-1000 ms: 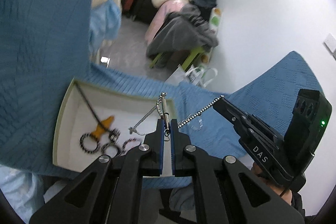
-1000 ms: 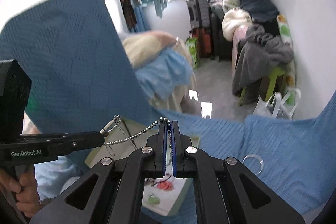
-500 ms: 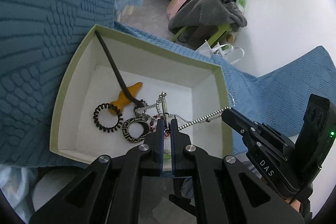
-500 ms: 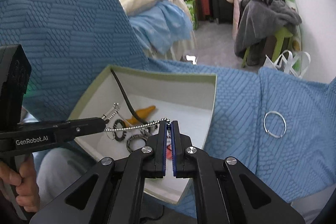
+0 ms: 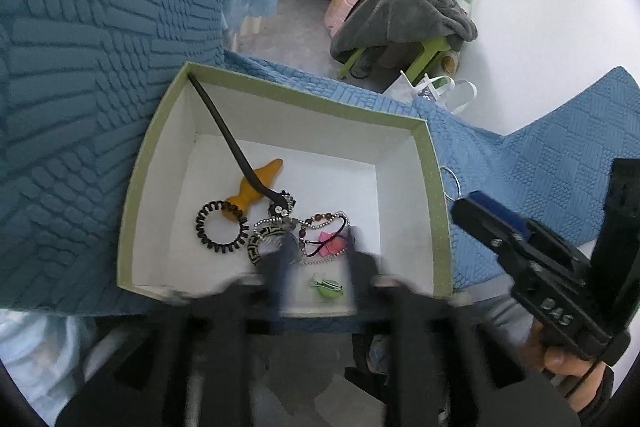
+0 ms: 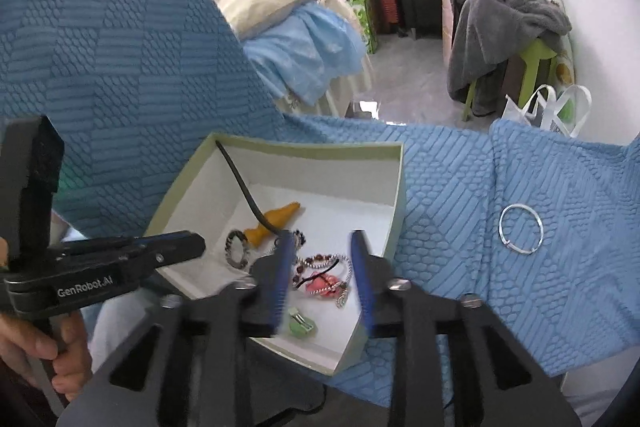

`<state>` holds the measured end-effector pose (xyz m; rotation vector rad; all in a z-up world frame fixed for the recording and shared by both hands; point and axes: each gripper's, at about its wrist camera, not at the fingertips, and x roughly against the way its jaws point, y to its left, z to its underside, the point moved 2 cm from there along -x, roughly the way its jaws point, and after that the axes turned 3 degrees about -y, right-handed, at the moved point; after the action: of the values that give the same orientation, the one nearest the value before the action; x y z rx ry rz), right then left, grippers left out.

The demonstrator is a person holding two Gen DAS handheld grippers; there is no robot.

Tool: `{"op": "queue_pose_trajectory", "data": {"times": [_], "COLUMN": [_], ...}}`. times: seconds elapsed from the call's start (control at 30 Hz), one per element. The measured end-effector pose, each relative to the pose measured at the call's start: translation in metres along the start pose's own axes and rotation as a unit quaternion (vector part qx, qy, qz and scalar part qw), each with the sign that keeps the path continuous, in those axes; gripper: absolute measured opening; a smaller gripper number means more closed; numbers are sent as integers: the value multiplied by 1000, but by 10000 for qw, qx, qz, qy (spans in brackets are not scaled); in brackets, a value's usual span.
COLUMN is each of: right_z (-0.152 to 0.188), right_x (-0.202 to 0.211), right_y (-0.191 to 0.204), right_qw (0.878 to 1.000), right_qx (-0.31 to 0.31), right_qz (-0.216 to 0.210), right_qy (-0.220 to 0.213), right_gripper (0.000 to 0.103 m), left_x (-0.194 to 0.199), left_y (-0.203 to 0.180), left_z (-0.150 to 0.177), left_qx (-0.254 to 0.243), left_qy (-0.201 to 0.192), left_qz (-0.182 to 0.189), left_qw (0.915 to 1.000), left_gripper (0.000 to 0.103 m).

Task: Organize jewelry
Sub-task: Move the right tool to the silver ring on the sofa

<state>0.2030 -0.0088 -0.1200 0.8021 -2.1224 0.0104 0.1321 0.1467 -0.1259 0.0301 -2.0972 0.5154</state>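
Left wrist view: left gripper (image 5: 318, 259) at lower centre, blurred, jaws just opened and standing apart, nothing between them. Right wrist view: right gripper (image 6: 320, 269) at lower centre, jaws likewise just opened, blue pads apart, nothing clamped. Chain (image 6: 347, 281) lies loose in the box (image 6: 394, 227), on the heap just beyond both gripper tips. Heap also holds a bead bracelet (image 5: 320, 217), a pink piece (image 5: 330, 243), a patterned ring (image 5: 260, 245). Black coil tie (image 5: 220, 227) and orange clip (image 5: 256, 189) sit left of it; green clip (image 5: 328, 287) nearest the lower wall. Black cord (image 5: 228, 139) runs to the box's upper-left corner. Box rests on a blue quilt (image 6: 460, 195). Silver ring (image 6: 520, 227) lies on the quilt at right, well apart from the box.
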Motion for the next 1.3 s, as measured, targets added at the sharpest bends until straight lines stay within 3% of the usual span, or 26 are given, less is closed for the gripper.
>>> {"op": "queue_pose_trajectory", "data": {"times": [0.27, 0.47, 0.63, 0.87, 1.1, 1.2, 1.3], "right_z": [-24, -37, -37, -26, -10, -2, 5], "right_x": [60, 104, 119, 110, 71, 46, 23], "right_y": [-1, -7, -26, -68, -113, -131, -147], "right_qw": [9973, 9914, 9876, 9873, 9881, 9885, 9899], "right_qx": [167, 316, 292, 72, -210, -289, -347], "right_qz": [-37, 122, 344, 697, 928, 1130, 1096], "right_qy": [-715, -1263, -1504, -1424, -1205, -967, -826], "right_gripper": [35, 35, 35, 35, 37, 50, 54], "left_x": [42, 68, 64, 49, 24, 14, 14], "left_y": [-32, -62, -79, -96, -89, -85, -81], "left_z": [-10, -14, -14, -10, -5, -4, 0], "left_qx": [-386, -537, -570, -889, -846, -838, -801], "left_qy": [-611, -1069, -1195, -1269, -1307, -1282, -1395], "left_qz": [-197, -34, 208, 128, 43, 0, 58], "left_qw": [9972, 9928, 9910, 9878, 9878, 9882, 9870], "left_gripper": [53, 54, 54, 54, 54, 54, 54]}}
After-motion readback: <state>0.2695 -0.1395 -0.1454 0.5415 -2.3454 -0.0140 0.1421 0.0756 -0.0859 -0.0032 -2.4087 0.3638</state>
